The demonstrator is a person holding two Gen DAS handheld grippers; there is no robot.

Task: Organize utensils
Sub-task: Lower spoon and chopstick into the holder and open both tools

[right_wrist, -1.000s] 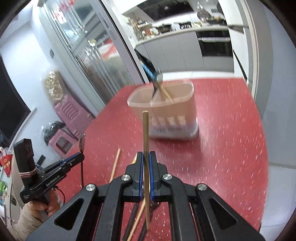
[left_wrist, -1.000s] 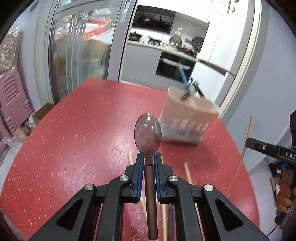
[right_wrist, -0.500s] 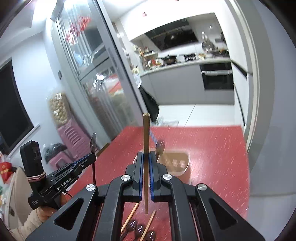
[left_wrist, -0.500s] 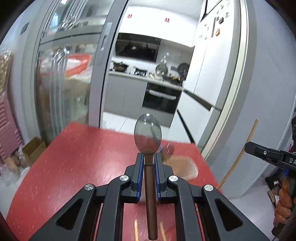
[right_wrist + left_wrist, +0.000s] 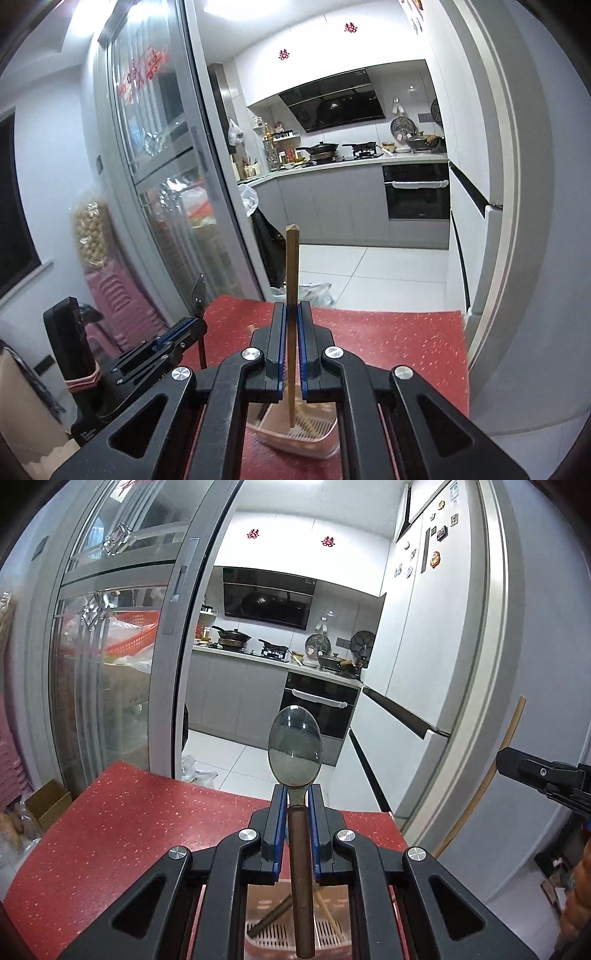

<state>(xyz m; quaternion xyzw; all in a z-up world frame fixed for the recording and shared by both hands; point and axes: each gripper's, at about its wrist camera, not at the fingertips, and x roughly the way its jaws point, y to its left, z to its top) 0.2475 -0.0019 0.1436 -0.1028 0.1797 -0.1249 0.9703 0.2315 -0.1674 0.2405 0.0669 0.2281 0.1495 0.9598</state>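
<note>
My left gripper is shut on a spoon with a brown handle, bowl up, handle hanging down over the pink utensil holder. My right gripper is shut on a wooden chopstick, held upright with its lower tip over the same holder. The holder has a slotted bottom and holds a few utensils. The left gripper and spoon also show in the right wrist view. The right gripper and chopstick show in the left wrist view.
The holder stands on a red speckled table. Beyond the table's far edge are a glass sliding door, a kitchen with an oven, and a white door frame at the right. Pink stools stand at the left.
Both grippers have tilted up and moved over the holder, which has passed from the middle of the views to below the fingers. The loose utensils on the table are out of view.
</note>
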